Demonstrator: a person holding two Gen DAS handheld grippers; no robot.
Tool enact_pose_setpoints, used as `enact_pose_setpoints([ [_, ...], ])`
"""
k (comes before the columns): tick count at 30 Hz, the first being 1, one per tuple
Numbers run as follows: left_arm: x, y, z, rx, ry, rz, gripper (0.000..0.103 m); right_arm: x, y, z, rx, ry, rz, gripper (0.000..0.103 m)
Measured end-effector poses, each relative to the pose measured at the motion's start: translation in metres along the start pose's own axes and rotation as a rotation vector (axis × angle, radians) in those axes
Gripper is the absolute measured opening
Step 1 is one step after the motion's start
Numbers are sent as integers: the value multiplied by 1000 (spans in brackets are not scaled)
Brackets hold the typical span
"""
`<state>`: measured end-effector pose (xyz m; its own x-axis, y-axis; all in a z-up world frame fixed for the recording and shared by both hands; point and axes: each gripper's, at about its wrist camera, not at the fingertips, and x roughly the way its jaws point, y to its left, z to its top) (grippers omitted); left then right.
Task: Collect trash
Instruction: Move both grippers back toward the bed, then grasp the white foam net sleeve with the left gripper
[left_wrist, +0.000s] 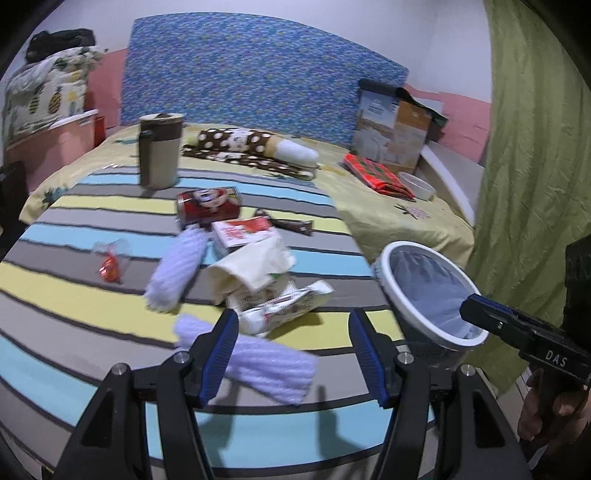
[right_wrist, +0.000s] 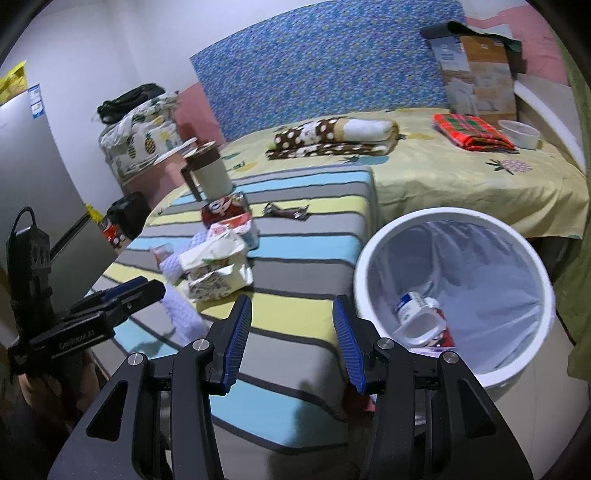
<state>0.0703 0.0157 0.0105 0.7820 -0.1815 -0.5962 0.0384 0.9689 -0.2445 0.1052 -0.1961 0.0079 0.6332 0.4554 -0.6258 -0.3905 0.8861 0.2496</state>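
Observation:
Trash lies heaped on the striped bedcover (left_wrist: 74, 295): a printed snack wrapper (left_wrist: 284, 306), a cream paper bag (left_wrist: 251, 269), a red-and-white carton (left_wrist: 243, 230), a red can (left_wrist: 208, 208), a brown wrapper (left_wrist: 288, 223), a small red candy (left_wrist: 110, 264) and two lavender foam pieces (left_wrist: 177, 269). My left gripper (left_wrist: 293, 332) hovers open and empty just short of the snack wrapper. The white bin (right_wrist: 454, 229) with a liner stands beside the bed and holds a white cup (right_wrist: 417, 317). My right gripper (right_wrist: 293, 325) is open and empty over the bed's edge, left of the bin.
A brown-and-beige jug (left_wrist: 160, 151) stands behind the pile. Further back lie a polka-dot blanket (left_wrist: 251, 147), a red plaid cloth (left_wrist: 376, 173), a white bowl (left_wrist: 417, 184) and a box (left_wrist: 391, 125). A green curtain (left_wrist: 528, 147) hangs right of the bin.

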Motion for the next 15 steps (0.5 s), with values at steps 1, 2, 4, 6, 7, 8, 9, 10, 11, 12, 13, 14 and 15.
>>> enact_pose_setpoints([
  [1, 0, 4, -1, -9, 3, 8, 64, 1, 3, -1, -6, 4, 4, 48],
  [2, 0, 9, -3, -17, 5, 15, 64, 2, 5, -1, -12, 10, 9, 48],
  [4, 1, 18, -6, -35, 14, 28, 64, 5, 7, -3, -16, 20, 15, 48],
  [6, 3, 25, -10, -55, 30, 35, 64, 7, 9, -3, -18, 32, 19, 48],
  [7, 4, 27, -13, -63, 38, 34, 64, 8, 10, -4, -18, 35, 18, 48],
  [8, 5, 29, -15, -74, 47, 32, 64, 9, 10, -4, -20, 40, 17, 48],
  [9, 8, 31, -17, -85, 57, 28, 64, 10, 10, -4, -20, 44, 17, 48],
  [10, 10, 32, -19, -99, 70, 21, 64, 10, 11, -4, -21, 46, 17, 48],
  [11, 14, 33, -20, -115, 85, 13, 64, 11, 11, -4, -21, 48, 15, 48],
  [12, 17, 34, -22, -131, 97, 5, 64, 11, 10, -4, -22, 50, 14, 48],
  [13, 20, 35, -23, -149, 109, -8, 64, 12, 11, -4, -21, 52, 13, 48],
  [14, 22, 34, -23, -162, 115, -15, 64, 12, 11, -4, -21, 54, 11, 48],
  [15, 25, 33, -24, -174, 121, -14, 64, 13, 11, -3, -20, 55, 9, 48],
])
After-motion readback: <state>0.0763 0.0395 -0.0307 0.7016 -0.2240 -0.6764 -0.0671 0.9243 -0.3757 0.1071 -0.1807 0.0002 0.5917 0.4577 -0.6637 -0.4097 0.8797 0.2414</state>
